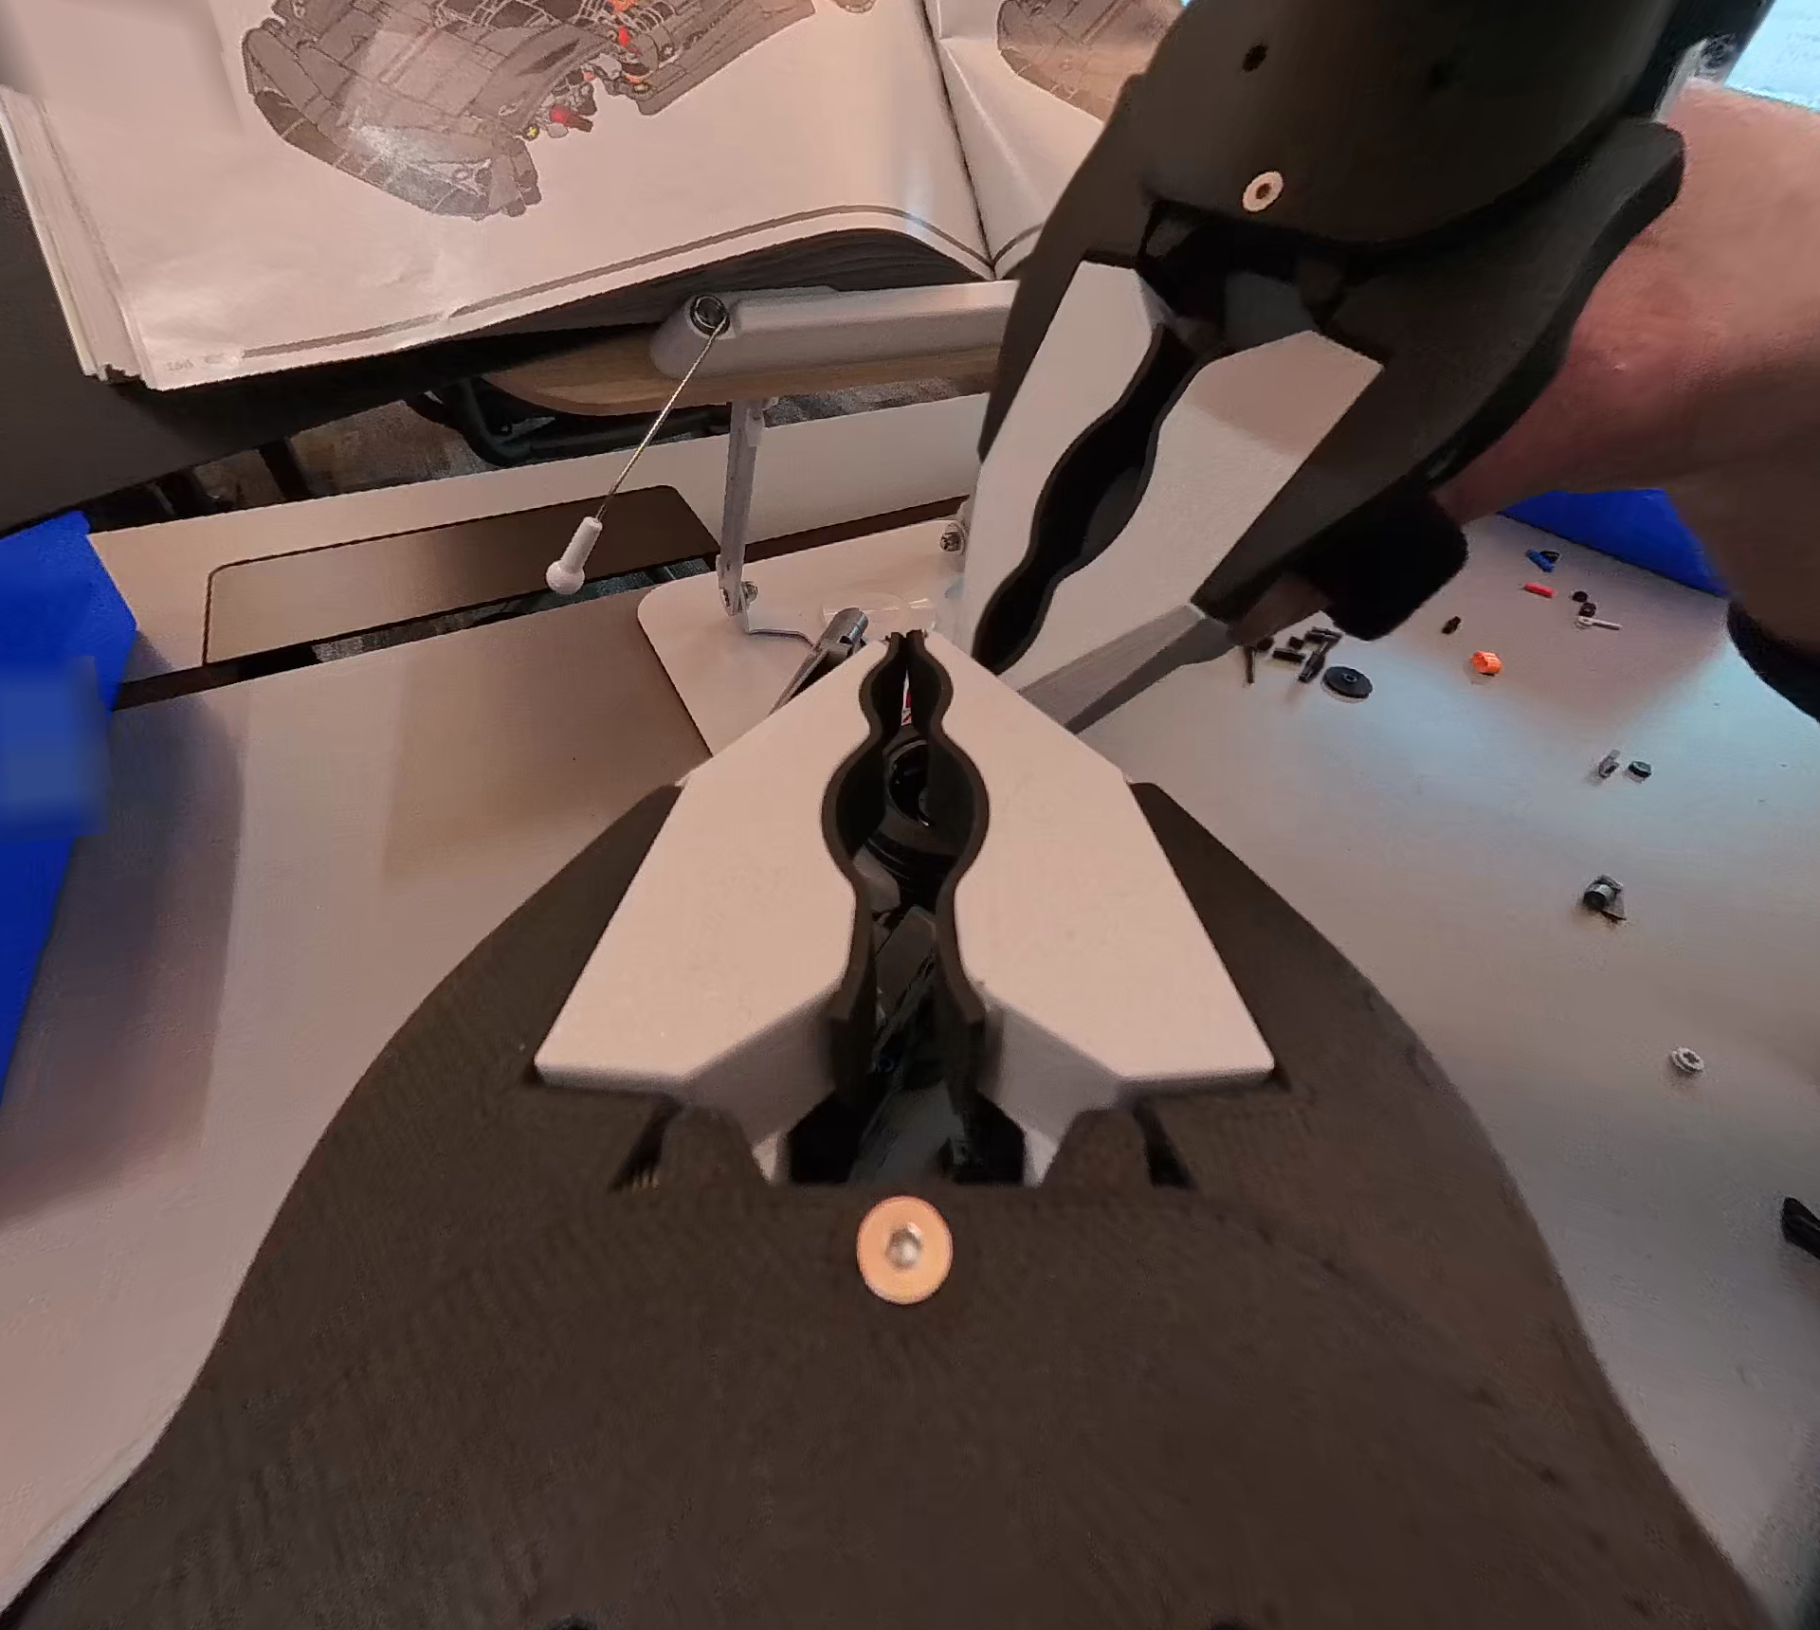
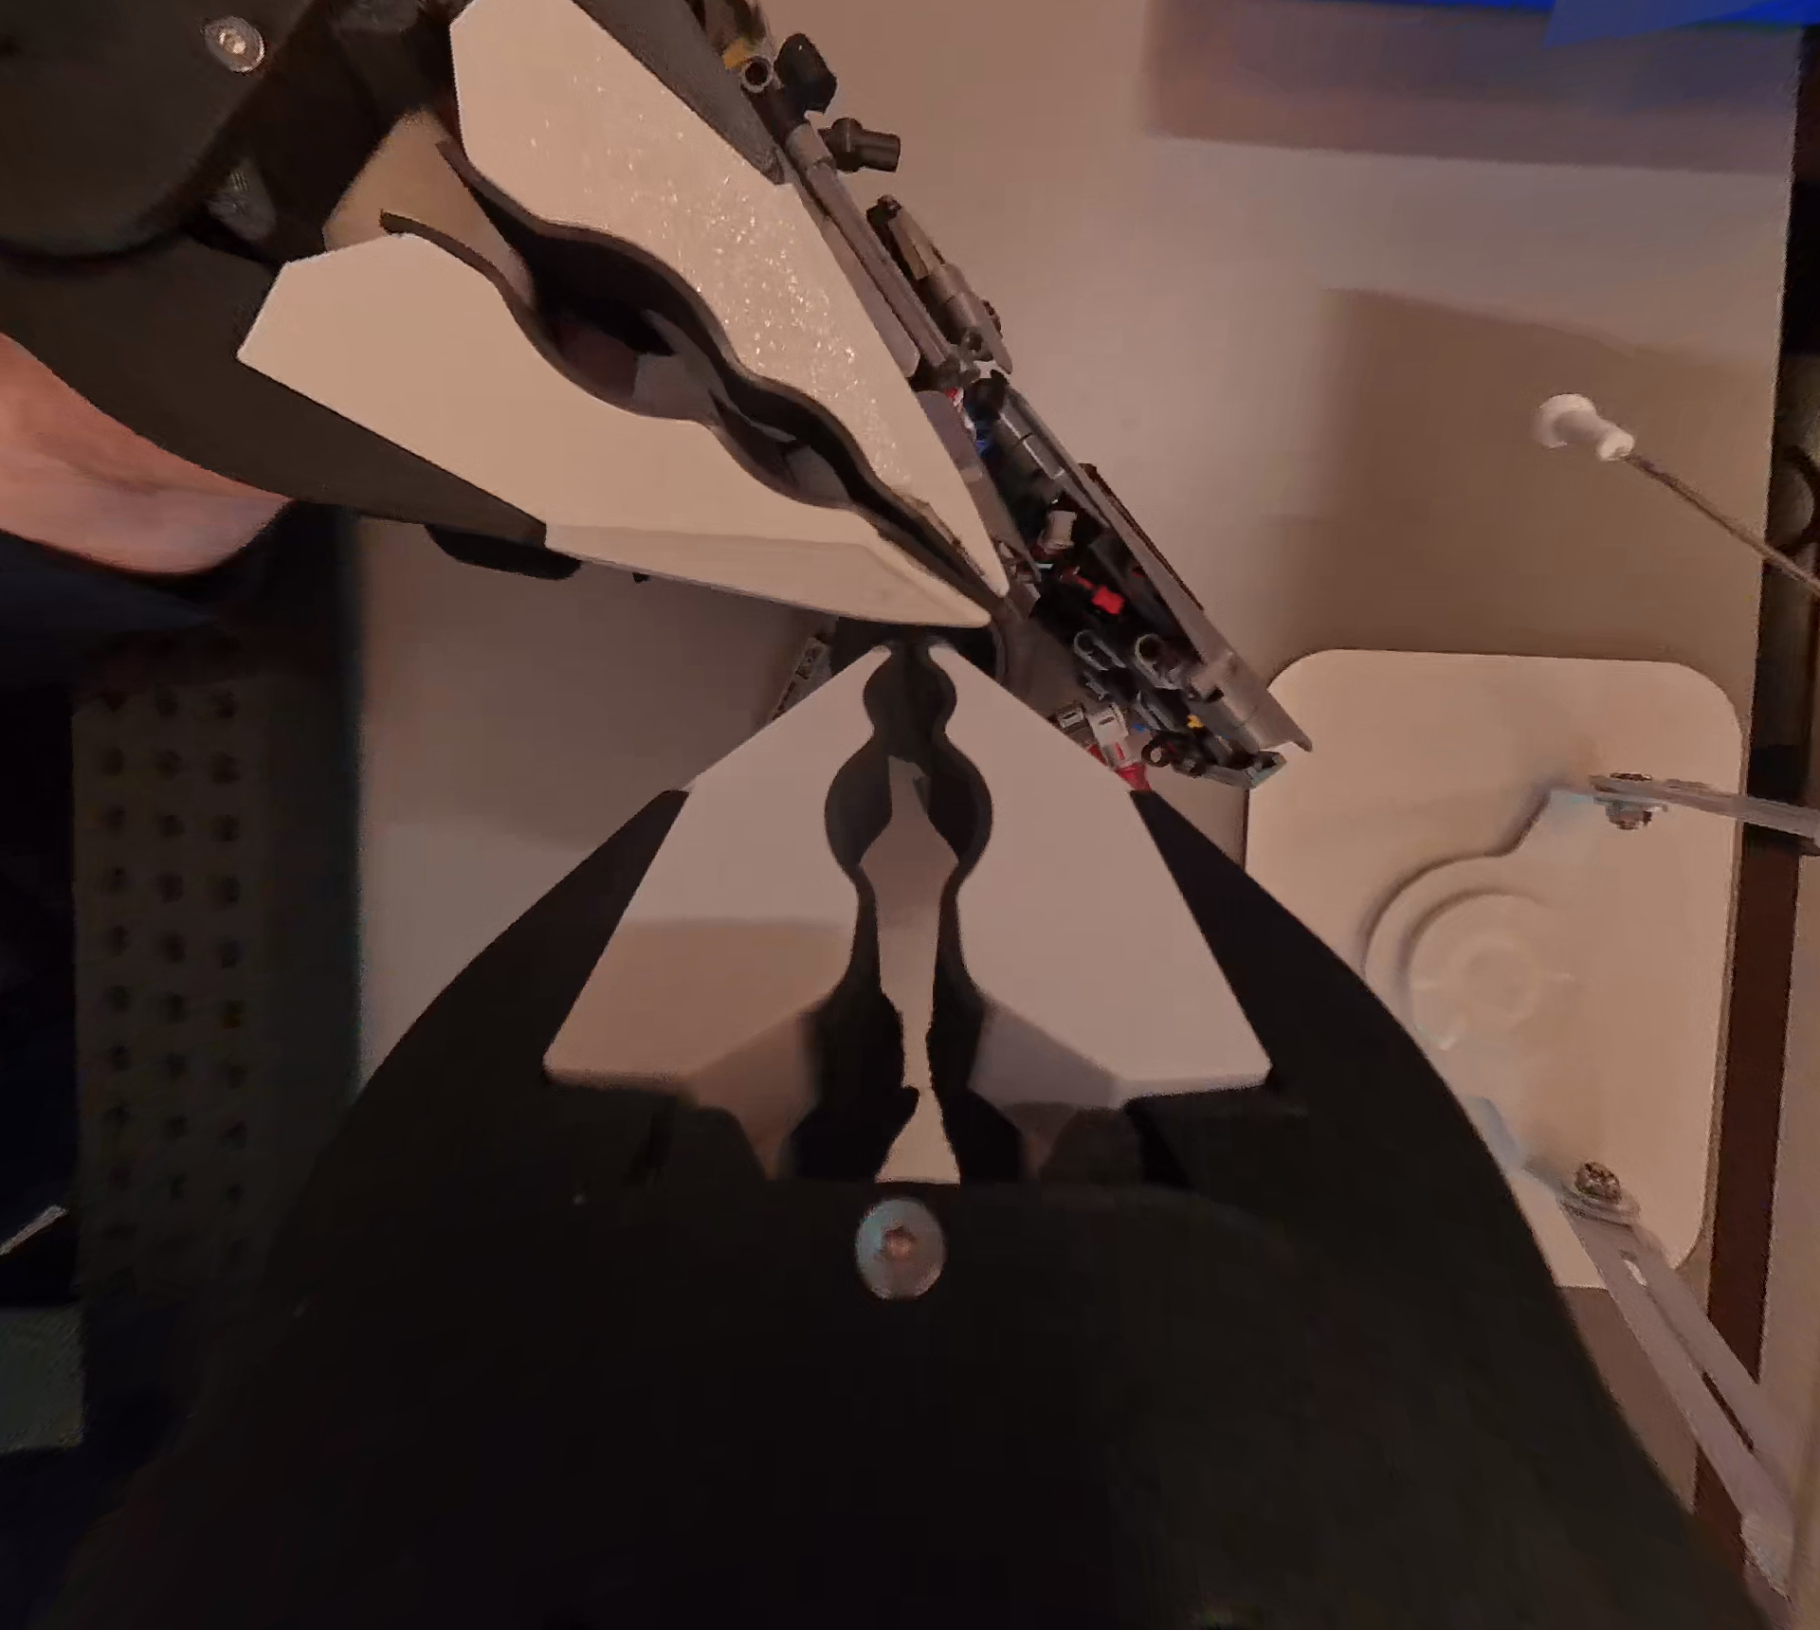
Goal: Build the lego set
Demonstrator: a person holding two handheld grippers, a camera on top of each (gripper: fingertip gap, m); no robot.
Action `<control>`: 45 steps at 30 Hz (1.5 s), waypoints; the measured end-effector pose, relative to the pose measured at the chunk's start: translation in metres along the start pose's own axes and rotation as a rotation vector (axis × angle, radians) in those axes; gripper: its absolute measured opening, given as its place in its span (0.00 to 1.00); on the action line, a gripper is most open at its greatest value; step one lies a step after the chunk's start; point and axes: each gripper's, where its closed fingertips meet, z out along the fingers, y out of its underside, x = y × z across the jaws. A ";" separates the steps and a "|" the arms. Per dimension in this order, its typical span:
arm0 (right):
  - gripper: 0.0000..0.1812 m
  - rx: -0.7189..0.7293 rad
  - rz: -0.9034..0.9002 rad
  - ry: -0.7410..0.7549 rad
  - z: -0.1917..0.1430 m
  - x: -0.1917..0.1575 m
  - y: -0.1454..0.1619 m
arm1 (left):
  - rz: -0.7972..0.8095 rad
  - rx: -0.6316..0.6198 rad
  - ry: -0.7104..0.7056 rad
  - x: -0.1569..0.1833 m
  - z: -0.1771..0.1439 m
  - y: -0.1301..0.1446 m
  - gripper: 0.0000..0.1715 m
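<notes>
In the right wrist view, the grey lego car model (image 2: 1103, 519) is tilted on edge, with black, red and blue parts inside. My left gripper (image 2: 985, 603) comes in from the upper left. It is shut with its tips on the model's lower part, and the model runs back along its finger. In the left wrist view, my left gripper (image 1: 906, 642) is shut, and black model parts (image 1: 901, 805) show through the pad hollows. My right gripper (image 2: 908, 649) is shut, tips next to the left tips at a black rounded part of the model. I see nothing between its pads. It also shows in the left wrist view (image 1: 995, 662).
The open instruction book (image 1: 492, 57) rests on a stand with a white base (image 1: 709, 638) just ahead. A wire with a white knob (image 1: 566, 574) hangs from the stand. Small loose parts (image 1: 1300, 652) and an orange piece (image 1: 1485, 663) lie at the right. A blue bin (image 1: 49, 598) stands at the left. My left and right fingertips are right by each other.
</notes>
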 end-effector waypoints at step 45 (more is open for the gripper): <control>0.00 -0.111 0.036 -0.059 0.004 0.004 0.005 | -0.002 -0.013 0.015 0.002 0.001 0.001 0.00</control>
